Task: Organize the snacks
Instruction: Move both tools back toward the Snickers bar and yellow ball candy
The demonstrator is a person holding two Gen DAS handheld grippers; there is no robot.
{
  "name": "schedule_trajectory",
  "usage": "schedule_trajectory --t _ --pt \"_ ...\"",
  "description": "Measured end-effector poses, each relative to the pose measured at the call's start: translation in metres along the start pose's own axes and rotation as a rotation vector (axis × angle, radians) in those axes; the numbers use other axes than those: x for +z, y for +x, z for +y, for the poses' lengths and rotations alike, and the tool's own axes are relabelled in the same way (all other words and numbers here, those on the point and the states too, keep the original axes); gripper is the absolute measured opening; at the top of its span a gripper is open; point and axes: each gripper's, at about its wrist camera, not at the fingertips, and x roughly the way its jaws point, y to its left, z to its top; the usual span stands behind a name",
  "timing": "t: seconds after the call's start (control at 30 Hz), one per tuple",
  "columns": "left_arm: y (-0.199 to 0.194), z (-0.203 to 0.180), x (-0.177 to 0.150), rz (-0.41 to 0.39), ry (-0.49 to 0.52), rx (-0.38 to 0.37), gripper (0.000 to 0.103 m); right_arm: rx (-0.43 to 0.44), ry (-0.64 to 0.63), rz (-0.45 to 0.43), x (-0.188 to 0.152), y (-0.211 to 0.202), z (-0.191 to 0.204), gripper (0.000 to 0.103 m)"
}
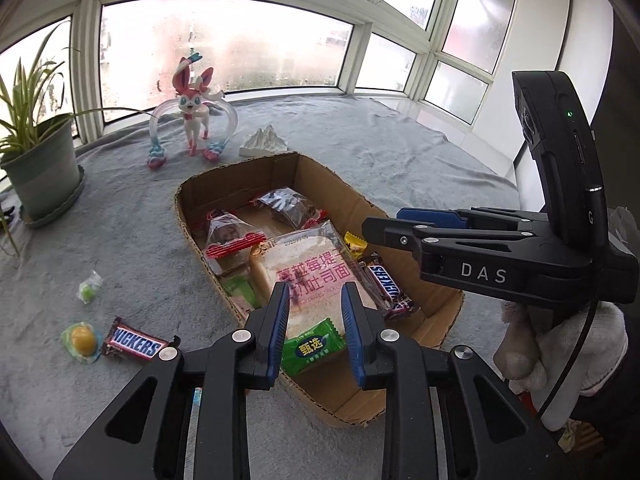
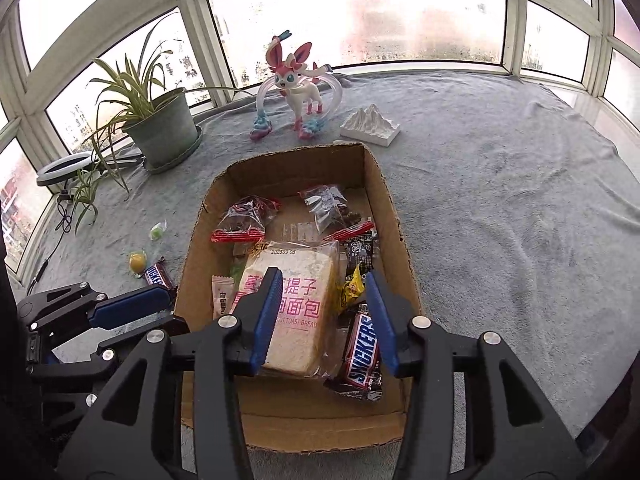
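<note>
two grippers over a cardboard box [image 2: 394, 216] on the grey-covered surface, left gripper [image 1: 316, 332] and right gripper [image 2: 326, 320] both with jaws parted and empty, bread pack [image 2: 296, 304] printed "toast bread" and "202509 05" inside beside a snickers bar [image 2: 362, 350], another snickers bar [image 1: 134, 345] outside the box

Two wrist fisheyes, angled down, close, sharing cardboard box [image 1: 280, 168] [image 2: 304, 160]
</note>
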Motion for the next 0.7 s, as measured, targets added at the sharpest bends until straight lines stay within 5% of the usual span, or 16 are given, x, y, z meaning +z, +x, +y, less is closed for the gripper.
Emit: schedule_trajectory --t 0.13,0.7 --pt "-0.010 0.005 -0.001 -0.002 0.000 0.047 0.028 0.009 0.017 -0.011 -0.003 -0.008 0.006 0.057" --pt "-0.068 0.109 -0.044 -0.002 -0.156 0.231 0.033 0.155 -0.088 -0.033 -0.022 -0.018 0.108 0.057"
